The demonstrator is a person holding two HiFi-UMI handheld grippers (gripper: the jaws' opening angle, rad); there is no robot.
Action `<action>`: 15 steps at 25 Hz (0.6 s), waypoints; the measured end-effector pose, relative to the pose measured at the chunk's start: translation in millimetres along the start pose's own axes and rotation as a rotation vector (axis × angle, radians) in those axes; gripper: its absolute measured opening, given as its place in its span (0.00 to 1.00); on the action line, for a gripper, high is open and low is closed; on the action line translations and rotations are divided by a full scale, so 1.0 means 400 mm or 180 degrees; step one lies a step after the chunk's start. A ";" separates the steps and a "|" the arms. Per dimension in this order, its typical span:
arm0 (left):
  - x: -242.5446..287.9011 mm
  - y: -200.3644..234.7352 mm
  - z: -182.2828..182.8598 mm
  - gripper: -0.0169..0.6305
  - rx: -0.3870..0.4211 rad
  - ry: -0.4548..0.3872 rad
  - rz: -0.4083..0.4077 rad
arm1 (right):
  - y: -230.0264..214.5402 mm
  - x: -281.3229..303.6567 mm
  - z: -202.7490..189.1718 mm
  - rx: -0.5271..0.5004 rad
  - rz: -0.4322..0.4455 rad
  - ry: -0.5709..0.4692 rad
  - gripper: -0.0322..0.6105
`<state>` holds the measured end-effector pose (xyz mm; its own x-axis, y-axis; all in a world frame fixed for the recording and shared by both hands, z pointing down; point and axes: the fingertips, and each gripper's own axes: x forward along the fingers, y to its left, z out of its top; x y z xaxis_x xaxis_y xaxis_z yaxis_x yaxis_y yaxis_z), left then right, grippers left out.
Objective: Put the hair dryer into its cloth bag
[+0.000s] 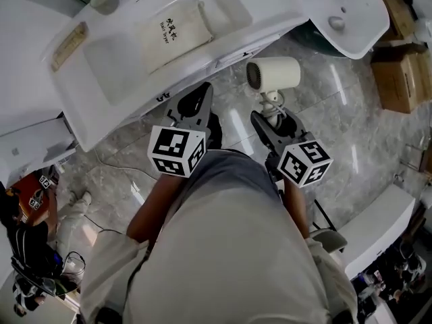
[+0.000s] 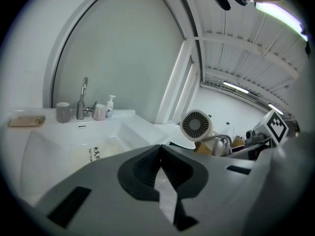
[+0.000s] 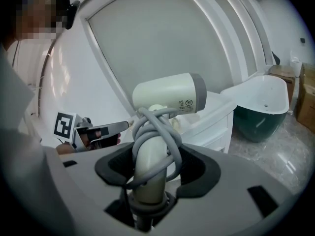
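Hair dryer of cream-white plastic with a grey rear ring [image 3: 167, 95] stands upright in your right hand-held gripper [image 3: 150, 168]; the jaws are clamped on its handle, pressing on the grey power cord [image 3: 158, 132] wound round that handle; the barrel lies crosswise above the jaws. Seen from your head, the right hand-held gripper [image 1: 262, 119] carries the hair dryer [image 1: 273, 73] over the grey marble floor [image 1: 351, 133], just off the front edge of the white washbasin worktop [image 1: 74, 106]. Your left hand-held gripper [image 2: 160, 151] has its jaws pressed together with nothing between them; in the head view the left hand-held gripper [image 1: 201, 93] points at the worktop's front edge, beside the right one and apart from it. Beyond, the cream rectangular cloth bag with dark print [image 1: 174, 34] lies flat in the basin, well apart from both grippers; the chrome tap [image 2: 82, 97], a grey cup [image 2: 63, 112] and a small white pump bottle [image 2: 111, 105] stand along the back rim. Further right sit a white freestanding bathtub [image 1: 344, 12] and brown cardboard boxes [image 1: 401, 66].
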<state>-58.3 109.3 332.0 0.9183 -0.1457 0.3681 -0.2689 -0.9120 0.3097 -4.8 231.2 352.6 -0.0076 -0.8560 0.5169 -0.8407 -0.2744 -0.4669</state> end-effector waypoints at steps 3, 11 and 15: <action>0.034 0.050 0.026 0.04 -0.0015 0.0004 0.0029 | -0.008 0.054 0.039 -0.0039 0.0018 0.0050 0.44; 0.081 0.151 0.068 0.04 -0.0041 -0.0042 0.0208 | -0.031 0.159 0.119 -0.0134 0.0091 0.0166 0.44; 0.085 0.188 0.073 0.04 -0.0103 -0.0052 0.0300 | -0.027 0.198 0.140 -0.0222 0.0159 0.0271 0.44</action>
<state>-38.8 24.5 342.4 0.8930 -0.2369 0.3827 -0.3634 -0.8811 0.3025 34.0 141.8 358.5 -0.0940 -0.8267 0.5547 -0.8737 -0.1987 -0.4441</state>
